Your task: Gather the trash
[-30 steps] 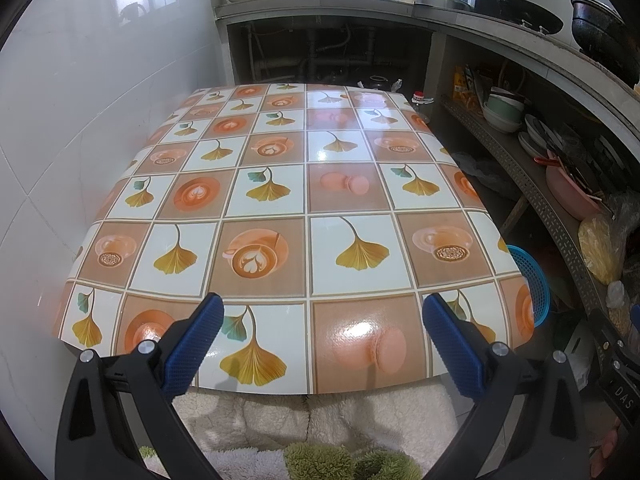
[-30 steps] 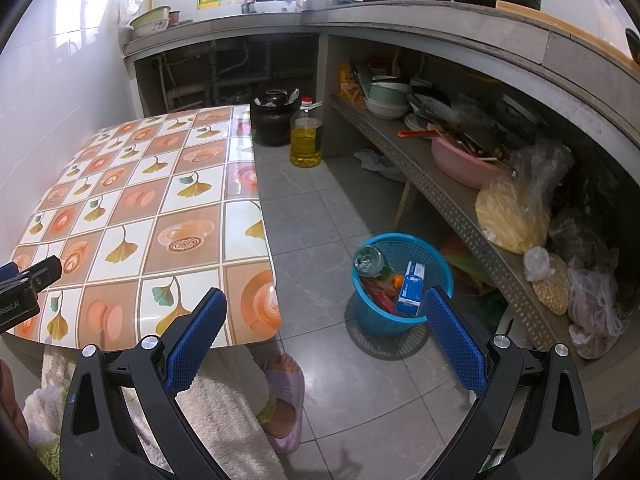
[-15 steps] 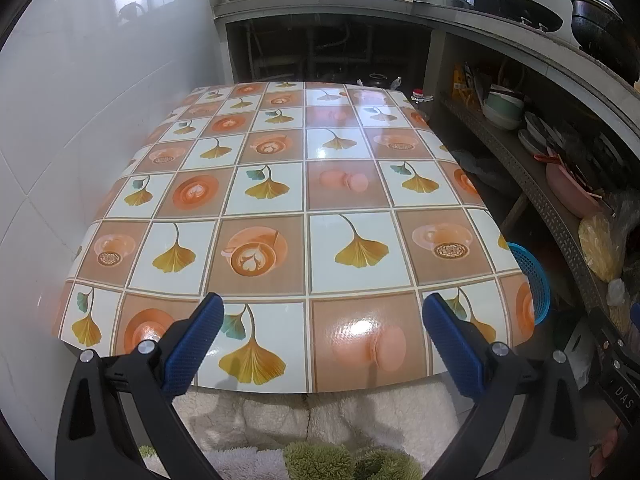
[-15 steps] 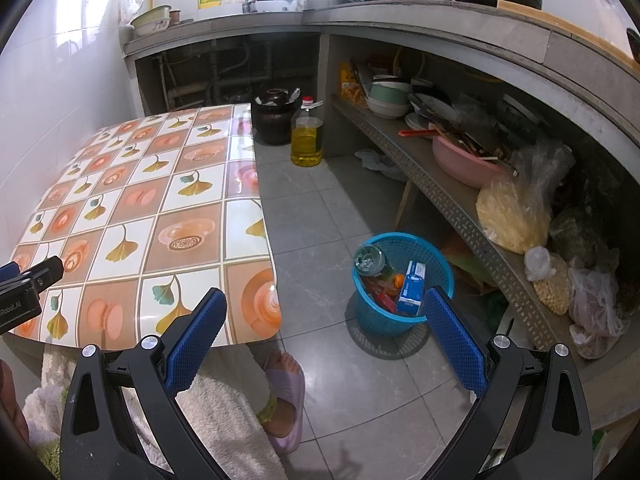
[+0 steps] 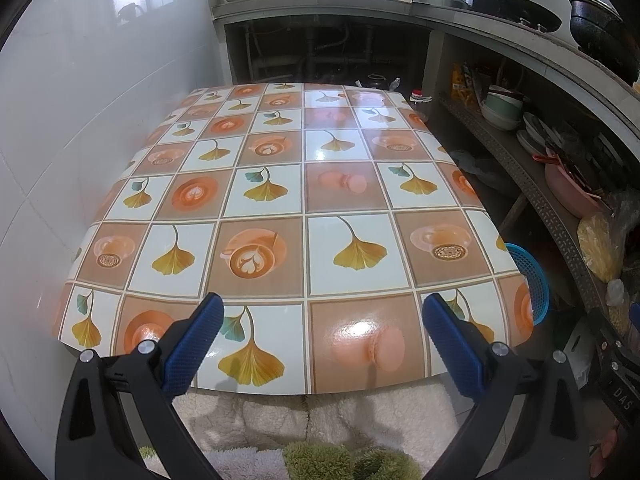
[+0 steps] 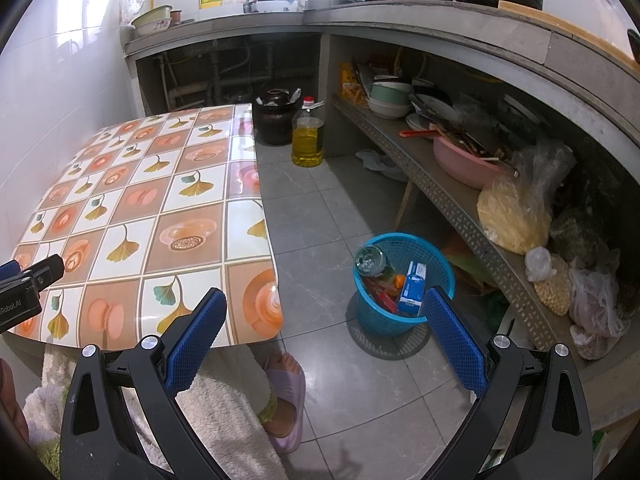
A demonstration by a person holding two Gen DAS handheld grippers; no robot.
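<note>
Gaping wide with nothing between the jaws, the left gripper (image 5: 318, 320) hangs over the near edge of the tabletop (image 5: 312, 208), whose patterned cloth lies bare. Off the tabletop's right edge, the right gripper (image 6: 326, 316) is likewise spread and unloaded above the tiled floor (image 6: 316, 216). Further right of that edge stands the blue basket (image 6: 400, 244), holding a blue carton (image 6: 414, 288), a clear bottle (image 6: 370, 260) and wrappers. Open floor separates tabletop and basket; a slippered foot (image 6: 286, 392) rests below the corner.

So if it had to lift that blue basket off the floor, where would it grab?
Probably the top rim of the blue basket, on the near side, coming down from above with one finger inside and one outside. The wall is thin mesh, the mouth is open, and the right gripper is already open.
</note>
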